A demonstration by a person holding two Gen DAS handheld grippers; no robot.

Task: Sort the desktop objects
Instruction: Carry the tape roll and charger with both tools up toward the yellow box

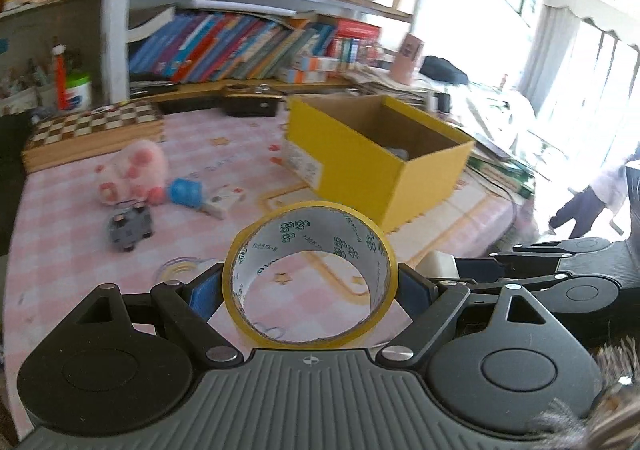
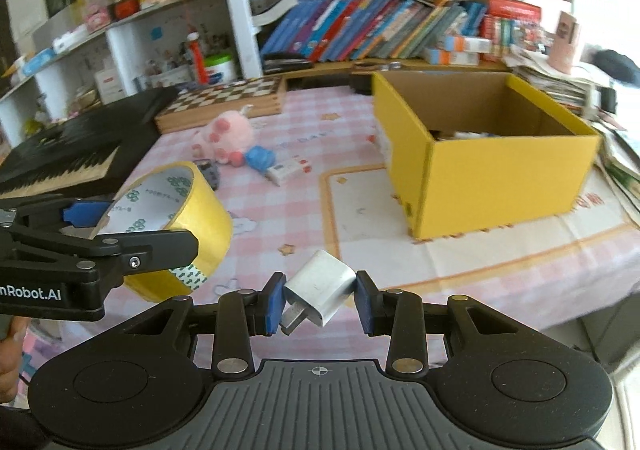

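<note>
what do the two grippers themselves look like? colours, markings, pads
Both match: the left gripper and right gripper have black linkage arms with silver pivot pins, blue pads on the fingers, and a grey ribbed body with round black housings and a small crosshair mark. White lettering ending "nRobot.AI" runs along the left gripper's side. No cables visible.

The pink-checked table (image 2: 304, 218) bears a yellow box (image 2: 500, 186), chessboard (image 2: 228, 98), plush pig (image 2: 226, 136) and, seemingly, a toy car (image 1: 130, 226).

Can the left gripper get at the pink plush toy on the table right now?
Probably not: the left gripper has its jaws shut on the yellow tape roll, so the pink plush toy must wait.
</note>
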